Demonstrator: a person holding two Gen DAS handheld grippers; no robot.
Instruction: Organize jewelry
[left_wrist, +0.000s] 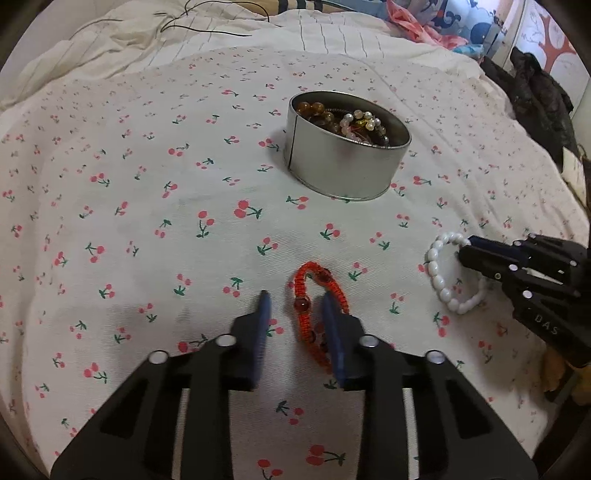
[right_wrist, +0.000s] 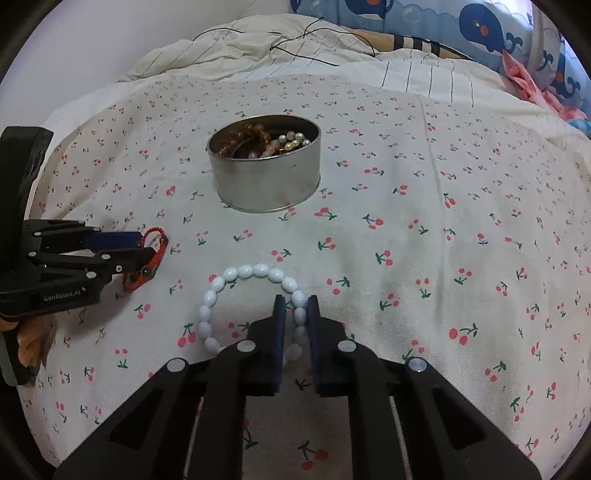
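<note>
Two bracelets we hold for lifting: left claw (left_wrist: 295, 306) narrowed astride red bracelet (left_wrist: 319, 310); right claw (right_wrist: 295, 306) clamping white bracelet (right_wrist: 255, 306); tin (right_wrist: 264, 162) ahead.

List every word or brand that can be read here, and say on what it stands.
"GenRobot.AI": on the side of the left claw, seen from the right wrist.
"DAS": on the body of the right claw, seen from the left wrist; possibly incomplete.
No other text is visible.
</note>
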